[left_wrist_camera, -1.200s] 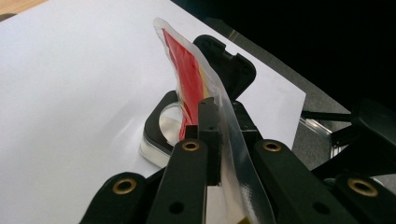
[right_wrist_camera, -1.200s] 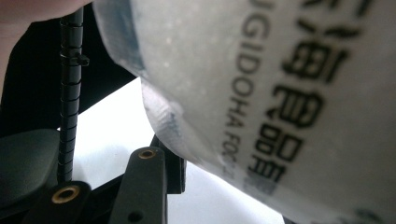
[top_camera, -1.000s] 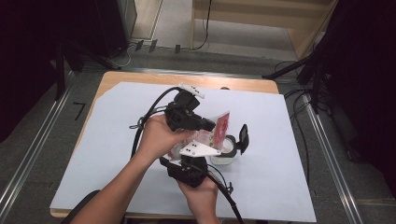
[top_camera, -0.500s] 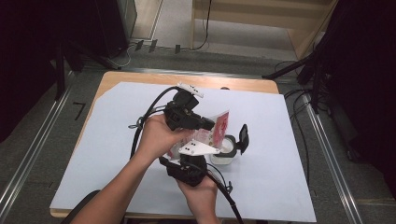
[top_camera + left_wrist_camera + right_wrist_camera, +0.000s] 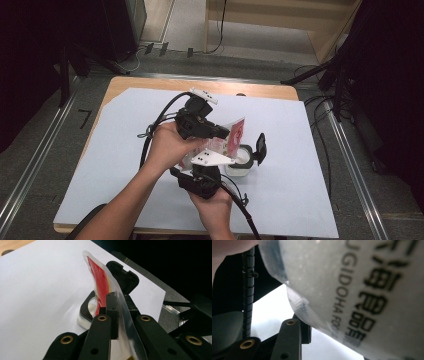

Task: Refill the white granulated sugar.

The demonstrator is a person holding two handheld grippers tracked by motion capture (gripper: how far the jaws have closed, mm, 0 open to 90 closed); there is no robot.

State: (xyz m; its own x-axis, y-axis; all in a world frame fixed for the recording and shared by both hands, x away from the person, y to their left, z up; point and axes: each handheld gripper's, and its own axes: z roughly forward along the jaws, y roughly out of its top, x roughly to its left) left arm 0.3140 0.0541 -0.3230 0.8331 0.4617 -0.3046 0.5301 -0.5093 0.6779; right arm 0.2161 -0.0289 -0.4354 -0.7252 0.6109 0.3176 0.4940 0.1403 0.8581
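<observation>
A clear sachet point(image 5: 236, 131) with red print hangs upright over a small white tub point(image 5: 239, 164) whose black flip lid point(image 5: 260, 145) stands open. My left gripper point(image 5: 225, 134) is shut on the sachet's upper part; in the left gripper view the jaws pinch the sachet point(image 5: 100, 285) just above the tub point(image 5: 86, 313). My right gripper point(image 5: 207, 167) comes up from below, under its grey plate. In the right gripper view the sachet point(image 5: 362, 290) with black lettering presses against the one visible finger point(image 5: 292, 337) and hides the other.
White paper point(image 5: 125, 150) covers the wooden table point(image 5: 150, 82). Cables trail from both grippers toward the near edge. Metal rails run along the floor on both sides, and dark stands rise at the right.
</observation>
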